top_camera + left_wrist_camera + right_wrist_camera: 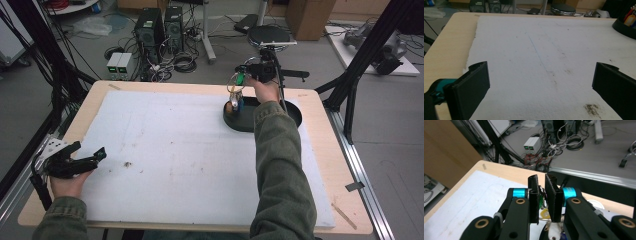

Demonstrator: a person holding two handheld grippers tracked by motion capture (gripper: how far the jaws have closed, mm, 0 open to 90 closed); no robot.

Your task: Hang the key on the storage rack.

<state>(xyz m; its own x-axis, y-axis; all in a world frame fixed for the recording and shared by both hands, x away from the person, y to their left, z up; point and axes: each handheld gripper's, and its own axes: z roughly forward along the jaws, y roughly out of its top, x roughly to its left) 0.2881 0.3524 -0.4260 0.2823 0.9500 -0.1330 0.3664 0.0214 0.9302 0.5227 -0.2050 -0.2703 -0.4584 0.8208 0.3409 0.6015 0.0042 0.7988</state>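
Note:
My right gripper hangs over the black round tray at the table's far right. Its jaws stand almost together, pinching a wire key ring with a green tag. From the ring hangs a bunch of coloured tags, orange and blue, reaching down into the tray. My left gripper rests at the near left edge of the white foam mat. It is open, with bare mat between its pads. The tray and tags show far off at the right.
A dark stain marks the mat near my left gripper. Beyond the far edge stand a round stool and computer towers among cables. Black frame posts rise at the table's right side.

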